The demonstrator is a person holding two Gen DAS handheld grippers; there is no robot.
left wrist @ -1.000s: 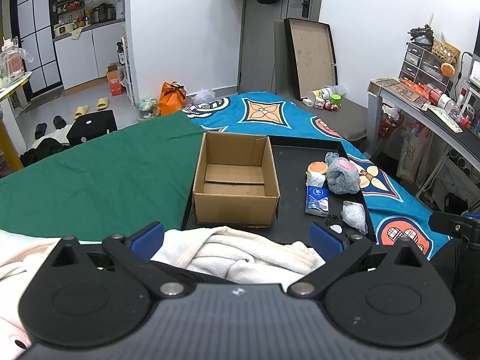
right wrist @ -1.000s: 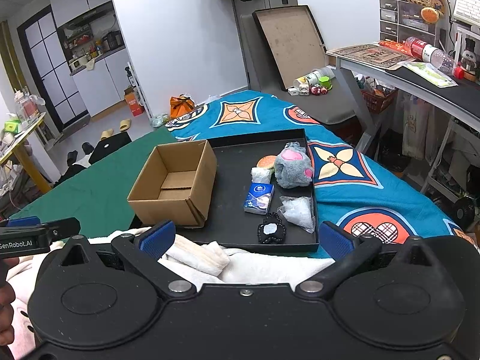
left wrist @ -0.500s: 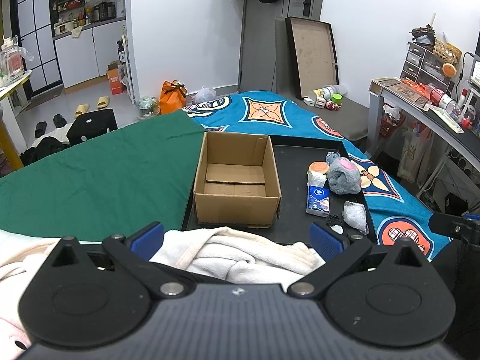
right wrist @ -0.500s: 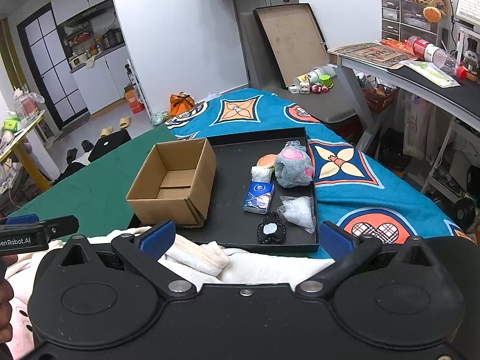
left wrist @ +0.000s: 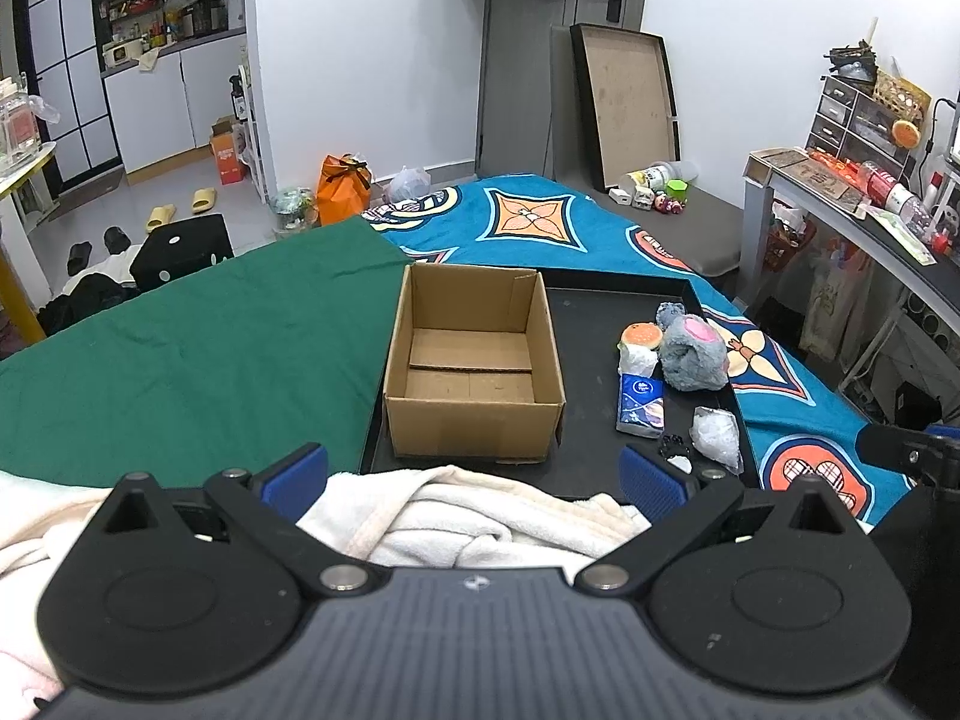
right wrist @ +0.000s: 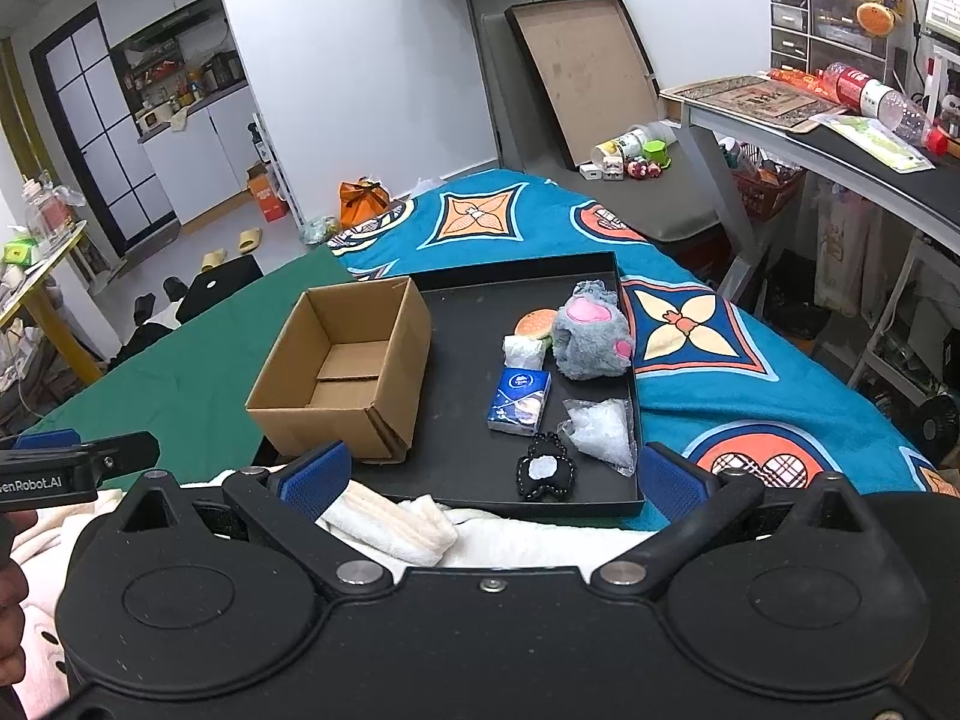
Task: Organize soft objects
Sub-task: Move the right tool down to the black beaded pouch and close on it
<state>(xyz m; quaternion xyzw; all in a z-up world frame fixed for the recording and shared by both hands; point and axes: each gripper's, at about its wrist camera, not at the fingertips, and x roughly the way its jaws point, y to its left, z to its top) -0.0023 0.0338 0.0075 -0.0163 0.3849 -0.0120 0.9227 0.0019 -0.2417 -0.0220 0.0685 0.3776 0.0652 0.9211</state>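
An empty cardboard box point(left wrist: 474, 360) point(right wrist: 348, 372) stands on the left part of a black tray point(left wrist: 594, 312) point(right wrist: 462, 324). On the tray's right lie a grey and pink plush toy point(left wrist: 693, 351) point(right wrist: 591, 333), a burger-shaped squishy point(right wrist: 536, 322), a blue tissue pack point(left wrist: 641, 405) point(right wrist: 519, 401), a clear plastic bag point(right wrist: 600, 432) and a small black pouch point(right wrist: 545, 471). My left gripper point(left wrist: 474, 477) is open and empty above a white towel point(left wrist: 480, 519). My right gripper point(right wrist: 492, 477) is open and empty above the same towel point(right wrist: 390, 522), short of the tray's near edge.
The tray lies on a bed with a green sheet point(left wrist: 192, 354) on the left and a blue patterned blanket point(right wrist: 720, 360) on the right. A cluttered desk point(right wrist: 840, 138) stands at the right. A flat box lid point(left wrist: 624, 102) leans on the far wall.
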